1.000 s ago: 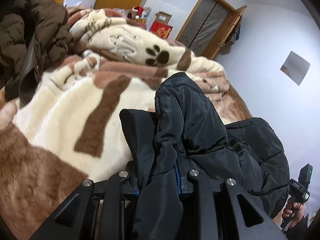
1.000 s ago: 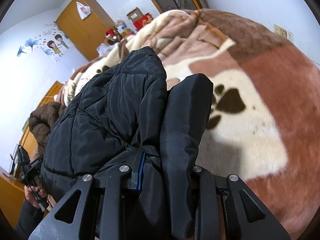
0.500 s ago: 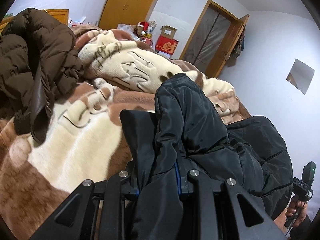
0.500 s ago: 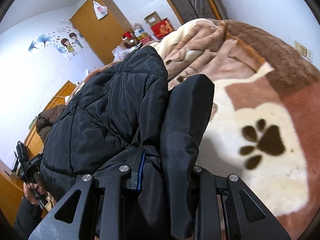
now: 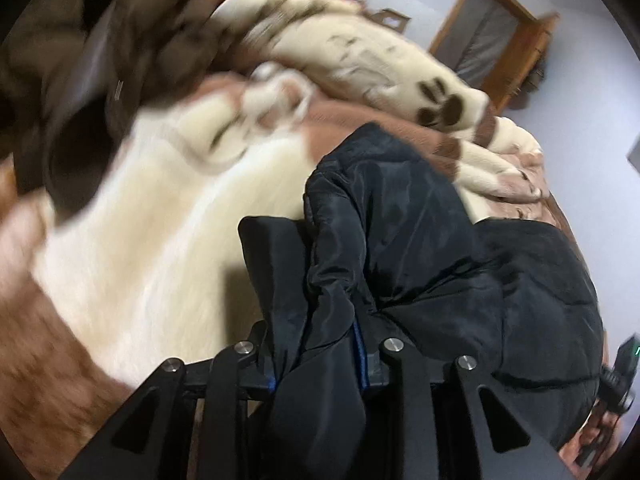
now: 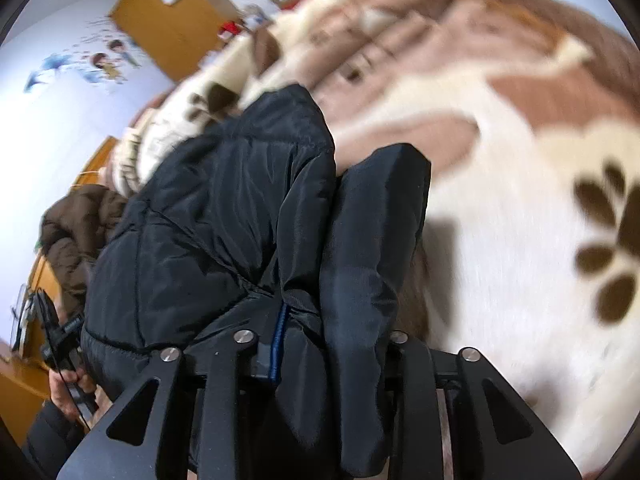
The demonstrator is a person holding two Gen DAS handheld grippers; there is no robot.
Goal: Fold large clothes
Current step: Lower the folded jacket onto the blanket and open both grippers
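Black padded jacket [image 5: 460,264] is hanging bunched between the two claws, above a cream and brown paw-print blanket [image 5: 160,216] that is lying under and ahead of both. Left gripper [image 5: 316,344] is clenching a fold of the jacket, fabric spilling up and to its right. Right gripper [image 6: 320,332] is likewise clamping the jacket [image 6: 216,232], with the bulk billowing to its left and a dark panel standing just to its right. A brown coat [image 5: 80,60] is lying ahead-left of the left claw. Both views are blurring heavily.
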